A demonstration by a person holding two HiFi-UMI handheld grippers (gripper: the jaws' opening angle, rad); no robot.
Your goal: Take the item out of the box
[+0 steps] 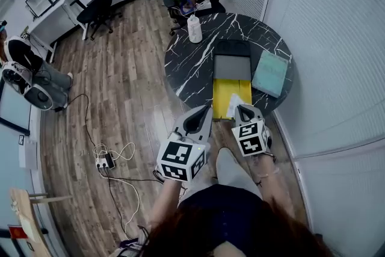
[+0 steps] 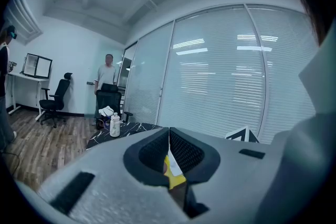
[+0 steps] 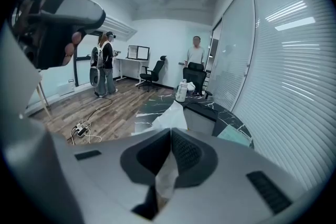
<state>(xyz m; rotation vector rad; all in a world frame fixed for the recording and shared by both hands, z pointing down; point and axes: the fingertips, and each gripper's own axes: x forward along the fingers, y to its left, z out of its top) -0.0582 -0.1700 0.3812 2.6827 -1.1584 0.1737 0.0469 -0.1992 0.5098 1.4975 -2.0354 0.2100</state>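
The right claw [image 3: 169, 132] is clamped on the white crinkled wrapped item [image 3: 171, 113], at the near end of the yellow cardboard box [image 1: 222, 92] on the black marble surface [image 1: 192, 63]. The left claw [image 2: 169, 131] seems shut on the box's edge. The item looks mid-extraction; next, draw it clear while steadying the box.

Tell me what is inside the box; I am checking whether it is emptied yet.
The box shows a flat grey layer inside. A yellow item lies at its near end, with white wrap on it. Anything under the grey layer is covered.
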